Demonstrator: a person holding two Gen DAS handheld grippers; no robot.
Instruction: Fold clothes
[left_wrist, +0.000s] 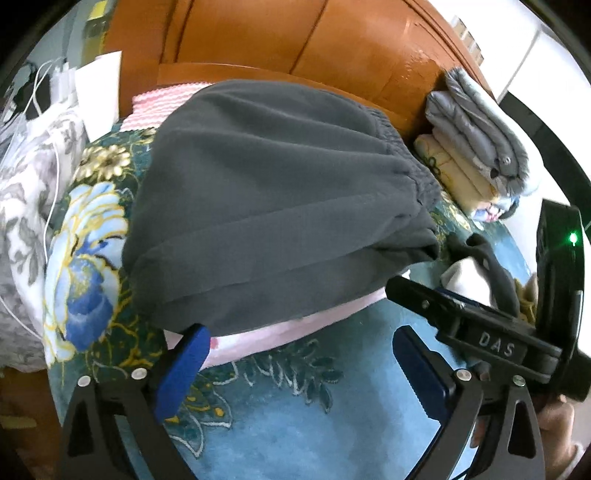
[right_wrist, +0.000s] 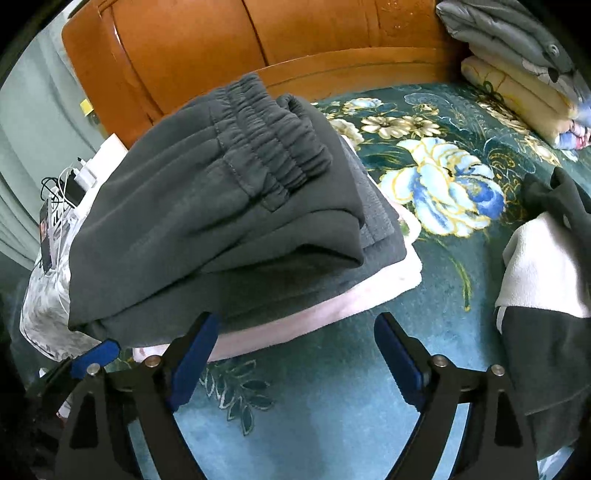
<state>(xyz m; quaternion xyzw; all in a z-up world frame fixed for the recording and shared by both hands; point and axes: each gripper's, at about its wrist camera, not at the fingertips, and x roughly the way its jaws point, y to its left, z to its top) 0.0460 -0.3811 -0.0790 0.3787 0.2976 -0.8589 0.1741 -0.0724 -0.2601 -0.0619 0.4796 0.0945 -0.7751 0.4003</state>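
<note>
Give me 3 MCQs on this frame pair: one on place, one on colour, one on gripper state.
1. The folded grey pants lie on:
A. a pink garment
B. bare blanket
C. the headboard

2. The floral blanket is mainly:
A. red
B. teal-blue
C. white

3. The right gripper is:
A. shut on the pants
B. shut on nothing
C. open

Key: 1 A, the pink garment edge shows under the pants. 2 B, teal ground with pale flowers. 3 C, its blue fingers stand wide apart, holding nothing; the left gripper is open too.
</note>
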